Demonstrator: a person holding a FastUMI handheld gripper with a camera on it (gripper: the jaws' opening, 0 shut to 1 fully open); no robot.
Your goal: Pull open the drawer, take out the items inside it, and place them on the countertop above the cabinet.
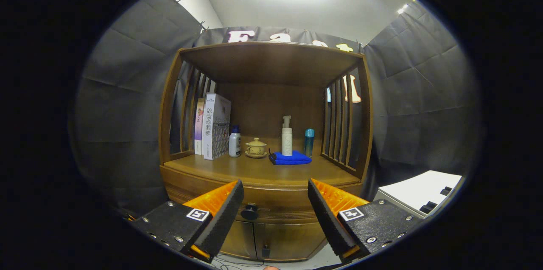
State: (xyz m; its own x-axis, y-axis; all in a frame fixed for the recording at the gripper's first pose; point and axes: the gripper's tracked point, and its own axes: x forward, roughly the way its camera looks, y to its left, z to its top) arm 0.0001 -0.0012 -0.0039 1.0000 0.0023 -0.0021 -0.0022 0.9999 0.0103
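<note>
Wooden bench (237, 167) carries two books (215, 132), three bottles (287, 136), one lidded cup (256, 147), one folded cloth (290, 158); gripper (275, 202) level, fingers apart, flanking drawer knob (250, 211).

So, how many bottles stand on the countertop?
3: a white bottle beside the books, a pump bottle on the blue cloth, a blue bottle right of it. The gripper is open.

the wooden drawer (271, 202) sits shut under the countertop (263, 172) — its dark round knob (249, 210) just beside the left finger, cabinet (271, 240) doors below.
</note>
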